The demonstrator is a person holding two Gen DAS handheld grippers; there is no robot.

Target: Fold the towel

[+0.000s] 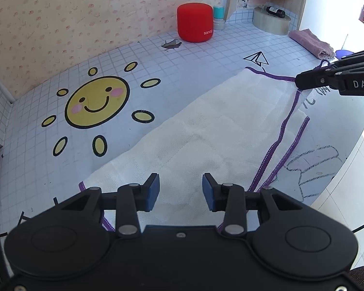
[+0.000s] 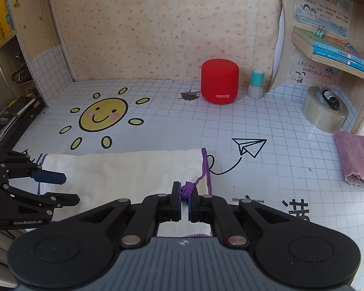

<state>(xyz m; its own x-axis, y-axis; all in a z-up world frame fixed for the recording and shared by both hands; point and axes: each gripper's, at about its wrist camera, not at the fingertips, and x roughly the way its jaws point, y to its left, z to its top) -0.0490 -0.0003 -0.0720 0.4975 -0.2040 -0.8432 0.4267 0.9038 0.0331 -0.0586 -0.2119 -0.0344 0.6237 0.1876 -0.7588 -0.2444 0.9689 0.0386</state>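
White gauzy purple-hemmed cotton towel point(image 2: 123, 169) lies folded on grid-print tabletop point(image 2: 279, 126), 6 o'clock of red cylinder speaker point(image 2: 219, 83).

Right gripper point(image 2: 184, 203) pinching bunched purple hem corner.

Left gripper point(image 1: 180, 191) spread above towel's other end, nothing between pads.

Likely light, limp, thin; hem corners give best hold.

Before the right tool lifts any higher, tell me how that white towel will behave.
The white towel will probably hang limp: it is thin cloth lying in soft creases. Held only at the purple-edged corner pinched in the right tool, the rest would likely sag and trail. It looks light, so it may slide across the smooth table cover.
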